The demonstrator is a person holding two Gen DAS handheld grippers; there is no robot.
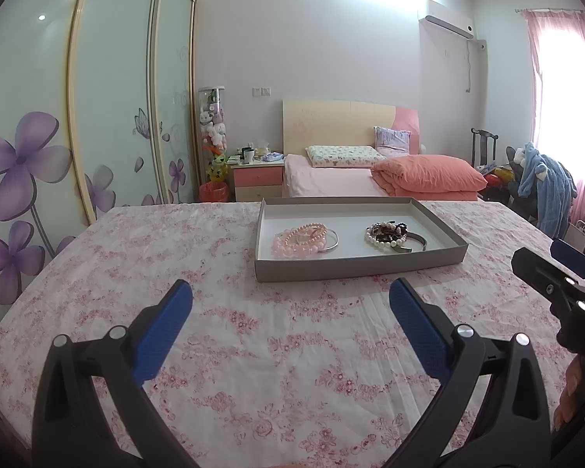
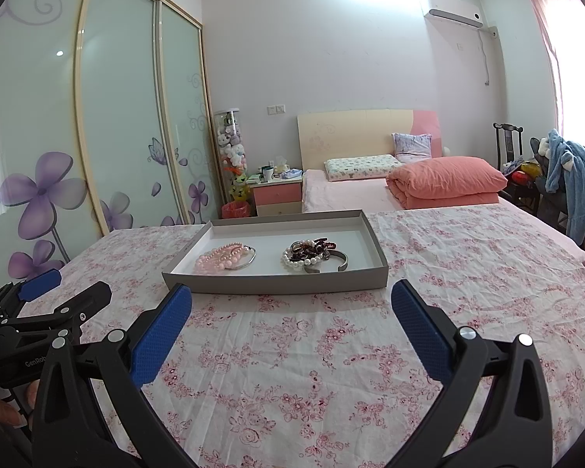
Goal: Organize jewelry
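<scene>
Both the left gripper (image 1: 290, 304) and right gripper (image 2: 292, 308) hung with fingers spread, empty, near the grey tray (image 1: 360, 267) on the floral surface (image 1: 222, 351). Inside the tray lay a pink bead pile (image 1: 302, 240) and, apart from it, a pearl-and-bangle tangle (image 1: 392, 237). A good pick would probably pinch one strand from above, clear of the tray's wall.

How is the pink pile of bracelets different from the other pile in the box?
The pink pile lies in the left half of the box; the mixed pile lies in the right half. The pink pile is nearly all pale pink beads, while the mixed pile has white pearls and dark reddish beads. The pink pile's metal bangle is thin; the mixed pile's is a wider, open cuff. Both are heaps of bracelets resting on the box floor, untouched by either gripper.
</scene>
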